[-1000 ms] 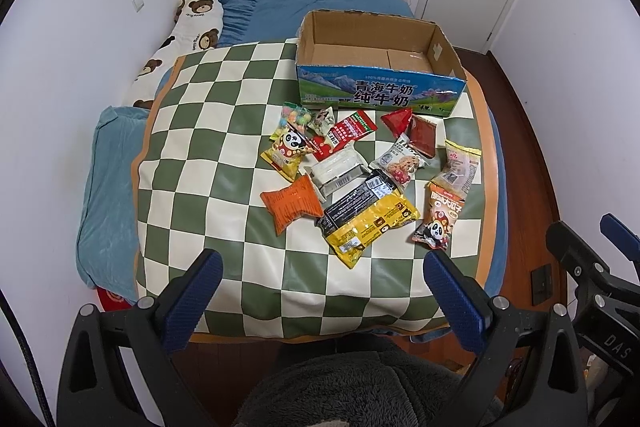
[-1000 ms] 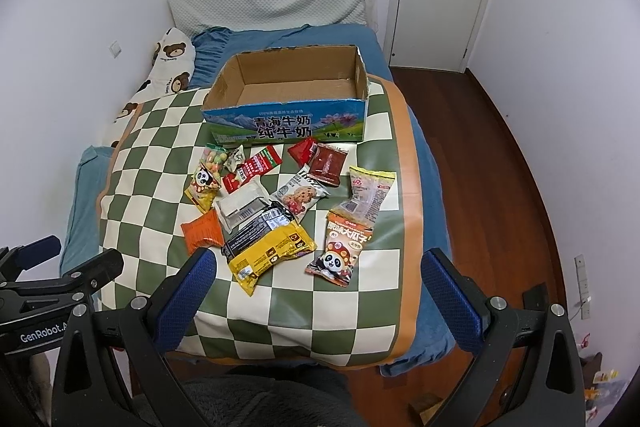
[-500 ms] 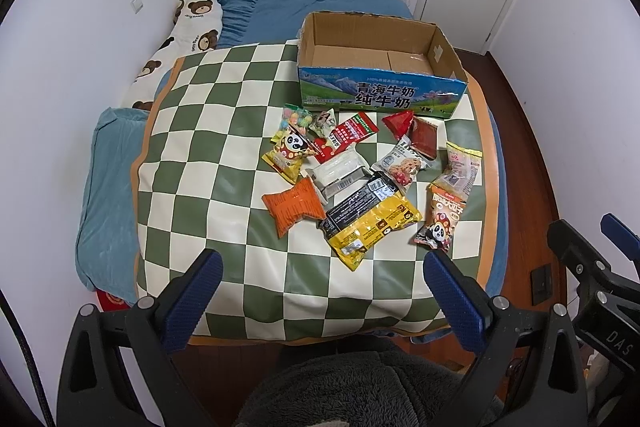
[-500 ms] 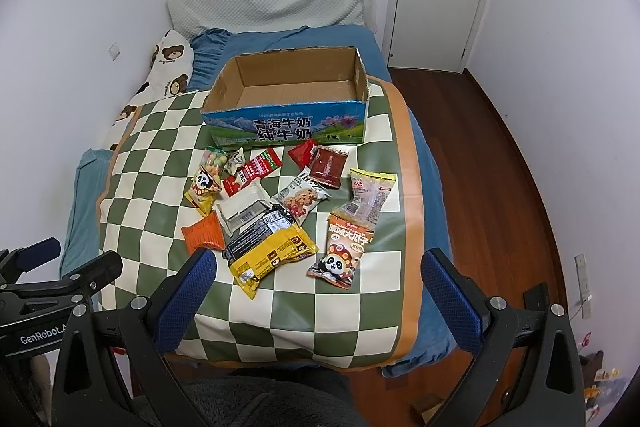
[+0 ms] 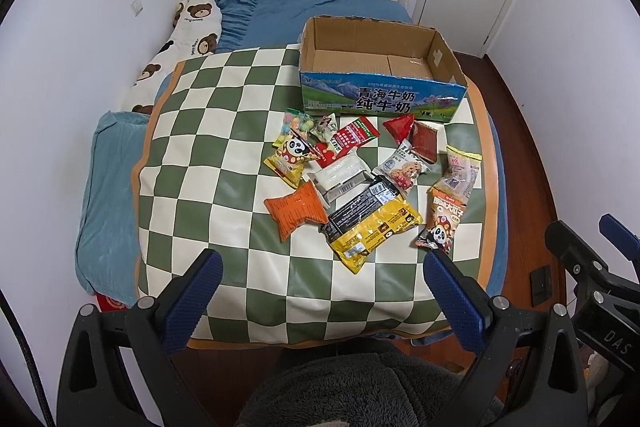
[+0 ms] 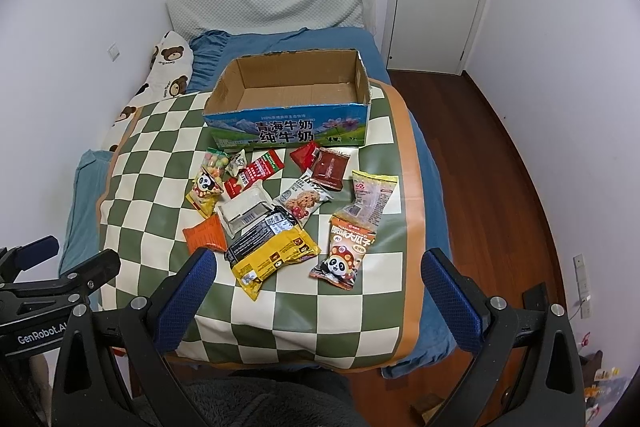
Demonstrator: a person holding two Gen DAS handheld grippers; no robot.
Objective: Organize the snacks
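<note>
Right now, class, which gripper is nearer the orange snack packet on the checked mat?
Left. The left gripper hangs open just short of the orange snack packet, roughly in line with it. The right gripper, also open, sits further to the packet's right.

White pack (image 5: 340, 177) partly under black pack (image 5: 362, 205), which overlaps yellow pack (image 5: 376, 229); red pack (image 5: 350, 139) tucked under white pack's edge. Small print on all wrappers too small to read. Left view cuts right gripper (image 5: 596, 267) at the frame edge, right view cuts left gripper (image 6: 44, 275) same way; box (image 6: 288, 131) near wall hides part of its floor
</note>
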